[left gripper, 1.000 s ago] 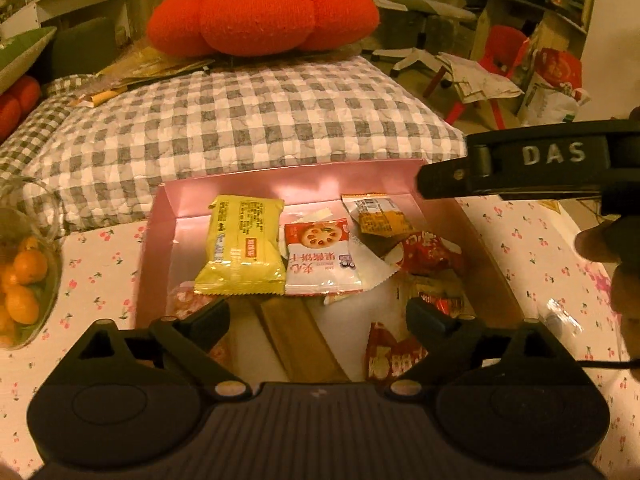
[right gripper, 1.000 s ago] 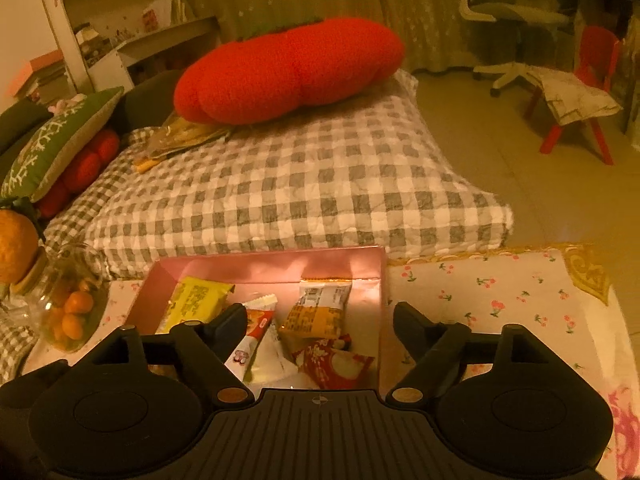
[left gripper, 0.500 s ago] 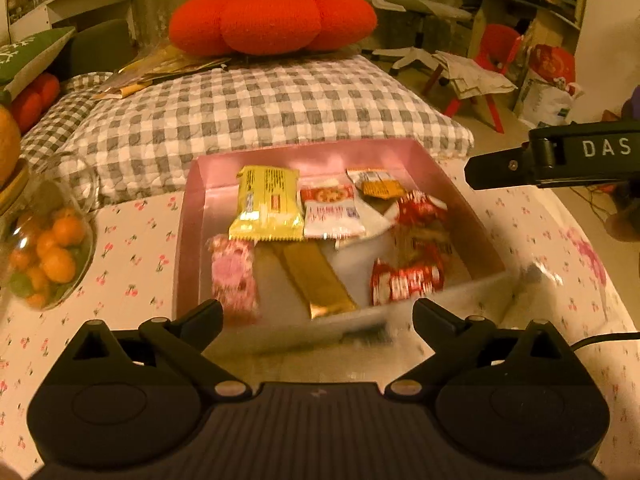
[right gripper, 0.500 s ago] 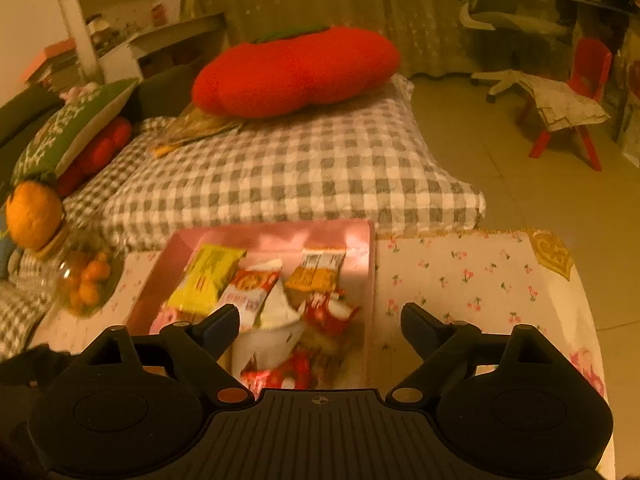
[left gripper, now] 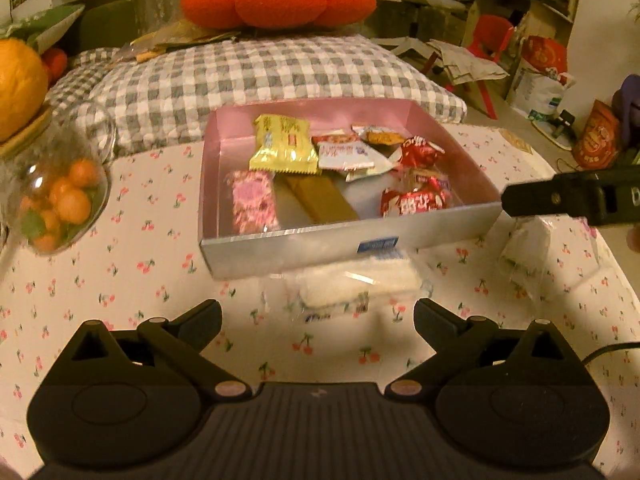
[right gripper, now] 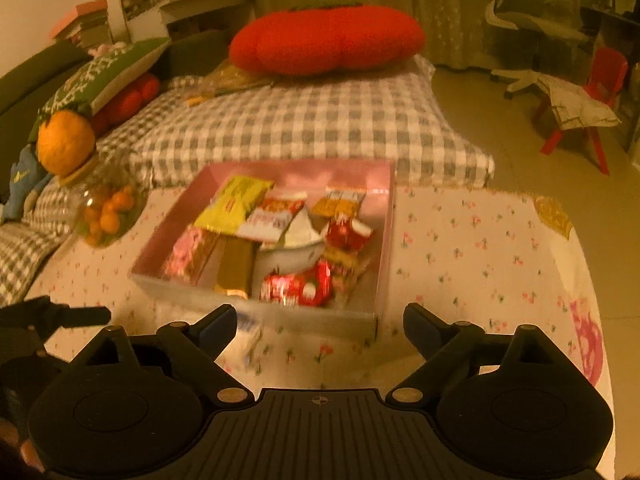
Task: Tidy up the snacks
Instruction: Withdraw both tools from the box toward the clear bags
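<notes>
**Most snacks in the box, two left outside**

The pink box (left gripper: pixel 344 240) already holds about eight snacks. Two clear packets remain on the tablecloth (left gripper: pixel 140 280): one white packet (left gripper: pixel 356 284) at the box's 6 o'clock, another packet (left gripper: pixel 524 244) at its 4 o'clock. The left gripper (left gripper: pixel 318 316) and right gripper (right gripper: pixel 320 320) both stand wide open and empty; their jaws have just been opening.
</notes>
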